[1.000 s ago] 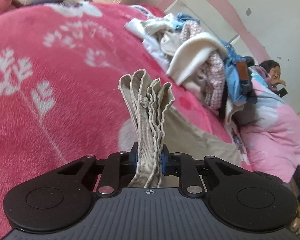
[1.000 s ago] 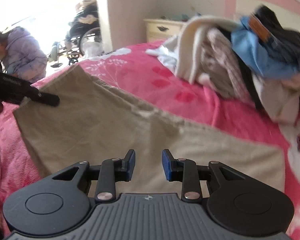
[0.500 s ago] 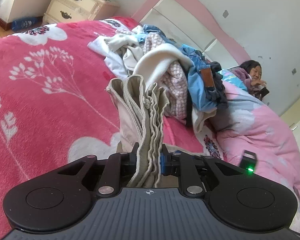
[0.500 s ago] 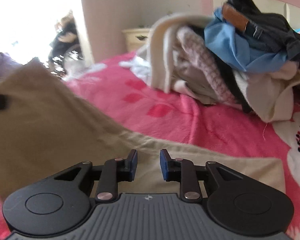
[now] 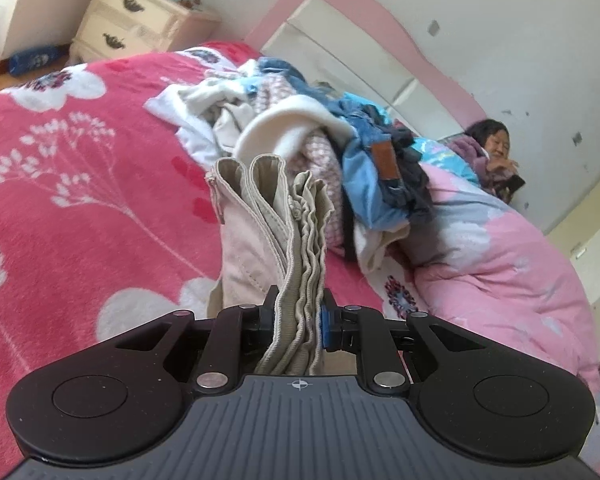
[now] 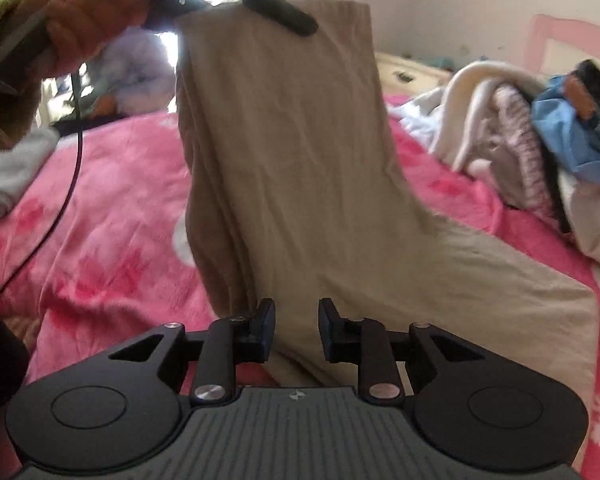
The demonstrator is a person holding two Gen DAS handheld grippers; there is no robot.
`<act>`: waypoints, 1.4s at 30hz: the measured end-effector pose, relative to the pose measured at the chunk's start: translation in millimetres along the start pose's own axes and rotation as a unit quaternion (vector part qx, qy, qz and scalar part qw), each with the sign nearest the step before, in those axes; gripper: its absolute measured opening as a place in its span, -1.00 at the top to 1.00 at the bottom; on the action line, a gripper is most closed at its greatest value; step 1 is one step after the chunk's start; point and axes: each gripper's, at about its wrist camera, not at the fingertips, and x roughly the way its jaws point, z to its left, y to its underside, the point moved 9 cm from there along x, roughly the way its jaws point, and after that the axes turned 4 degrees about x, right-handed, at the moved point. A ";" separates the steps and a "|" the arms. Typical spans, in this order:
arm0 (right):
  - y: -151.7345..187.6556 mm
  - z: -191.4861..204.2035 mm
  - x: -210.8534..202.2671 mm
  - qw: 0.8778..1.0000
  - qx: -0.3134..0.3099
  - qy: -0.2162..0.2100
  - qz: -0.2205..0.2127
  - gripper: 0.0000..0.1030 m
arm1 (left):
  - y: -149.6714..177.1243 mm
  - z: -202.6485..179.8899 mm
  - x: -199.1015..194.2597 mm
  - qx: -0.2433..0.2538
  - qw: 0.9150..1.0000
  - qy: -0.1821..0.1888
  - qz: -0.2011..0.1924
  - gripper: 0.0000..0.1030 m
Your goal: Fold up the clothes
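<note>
Beige trousers are bunched in folds between the pads of my left gripper, which is shut on them. In the right wrist view the same trousers hang as a tall panel from the left gripper, held up by a hand. Their lower part trails onto the pink blanket. My right gripper sits low in front of the hanging cloth with a narrow gap between its pads. Nothing is pinched there.
A heap of mixed clothes lies on the bed toward the pink headboard. A person lies under a pink quilt at the right. A cream nightstand stands beyond the bed. A folded white cloth lies at the left.
The left gripper has risen with the trousers, which now hang upright instead of sloping low. The right gripper has swung toward the hanging cloth, its jaws slightly narrower.
</note>
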 end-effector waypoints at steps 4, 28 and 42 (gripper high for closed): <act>-11.2 -22.8 -15.1 0.998 0.046 0.020 -0.027 0.52 | -4.5 -23.2 5.4 0.017 1.000 0.020 0.001 0.68; 22.3 -216.4 -107.5 0.916 0.341 0.177 -0.114 0.49 | 32.7 -115.8 97.4 0.125 0.987 0.054 0.089 0.67; 48.9 -254.3 -114.2 0.895 0.383 0.201 -0.111 0.48 | 96.7 -149.6 184.7 0.220 0.954 0.034 0.202 0.65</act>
